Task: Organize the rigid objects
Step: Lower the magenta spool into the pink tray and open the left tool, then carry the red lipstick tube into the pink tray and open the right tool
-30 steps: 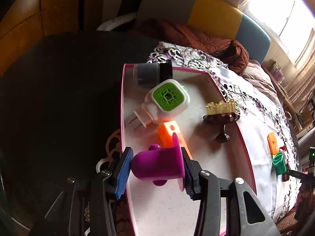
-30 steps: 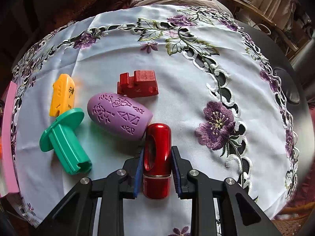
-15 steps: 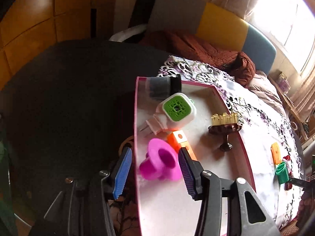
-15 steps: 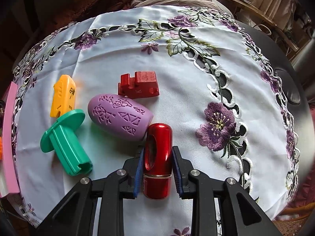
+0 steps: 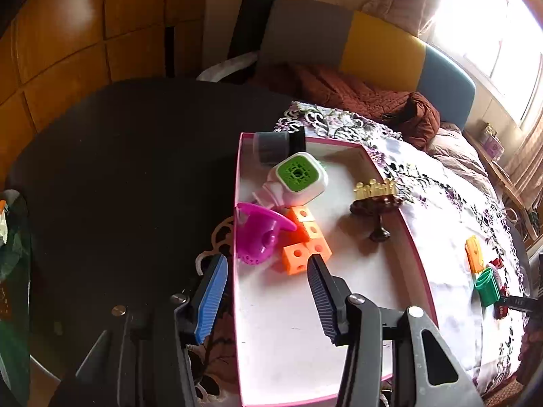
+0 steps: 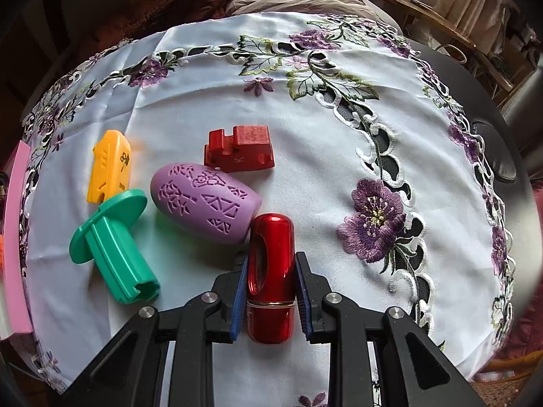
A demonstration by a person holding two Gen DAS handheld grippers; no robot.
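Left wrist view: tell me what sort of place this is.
Most likely a home living room. A sofa with grey, yellow and blue back panels sits behind the table, with a brown quilted blanket heaped on it, and an embroidered floral tablecloth covers the table beside a bright window.

A dark round counter fills the left and centre of the left wrist view. An embroidered white tablecloth with purple flowers covers its right part. On the cloth, at the centre of that view, sits a pink-rimmed tray. In the right wrist view, lying directly on the cloth at left of centre: an orange piece, a green flanged spool, a lilac patterned egg shape and a dark red block. A red cylinder sits at lower centre.
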